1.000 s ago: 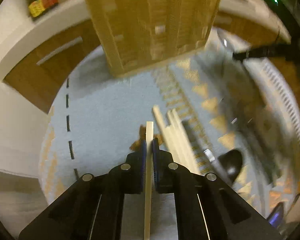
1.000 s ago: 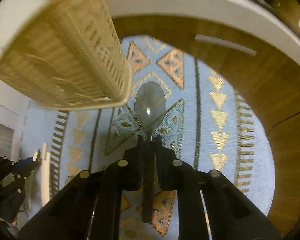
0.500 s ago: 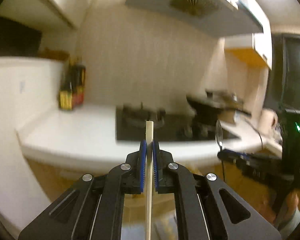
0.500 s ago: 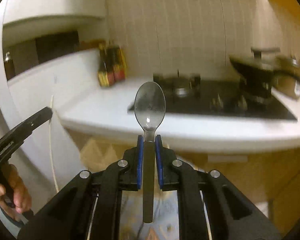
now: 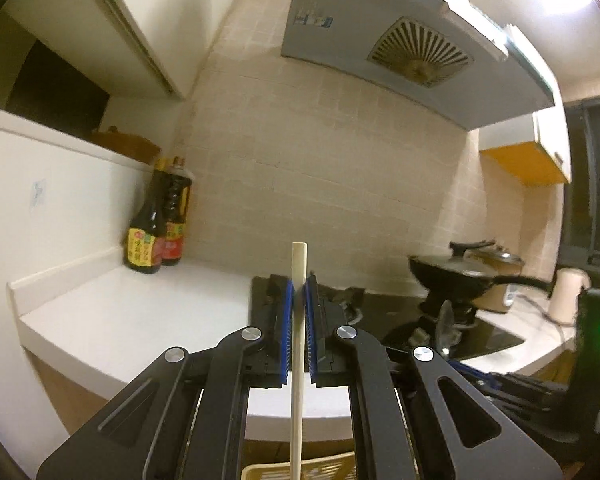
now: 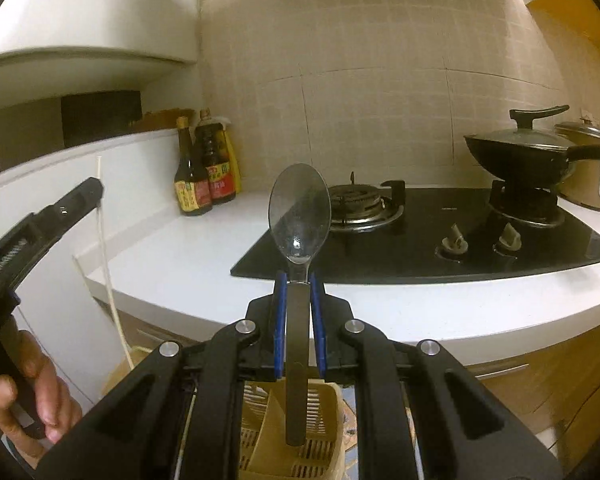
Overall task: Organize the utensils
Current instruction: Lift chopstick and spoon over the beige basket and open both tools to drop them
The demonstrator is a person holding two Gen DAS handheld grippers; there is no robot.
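Below both grippers: slotted utensil basket [image 6: 296,432] | left gripper [image 5: 299,312] clamps my chopstick [image 5: 298,320] upright | right gripper [image 6: 298,312] pinches spoon [image 6: 299,220], handle-down | I judge neither dropped in yet; both insertions remain.

White stone worktop [image 6: 188,256]: black glass gas hob [image 6: 440,240] inset along its right stretch; dark sauce bottles with yellow-red labels [image 6: 202,178] upright in the far left corner.

Both wrist views level, sharing stove [image 5: 384,312] [image 6: 440,232]
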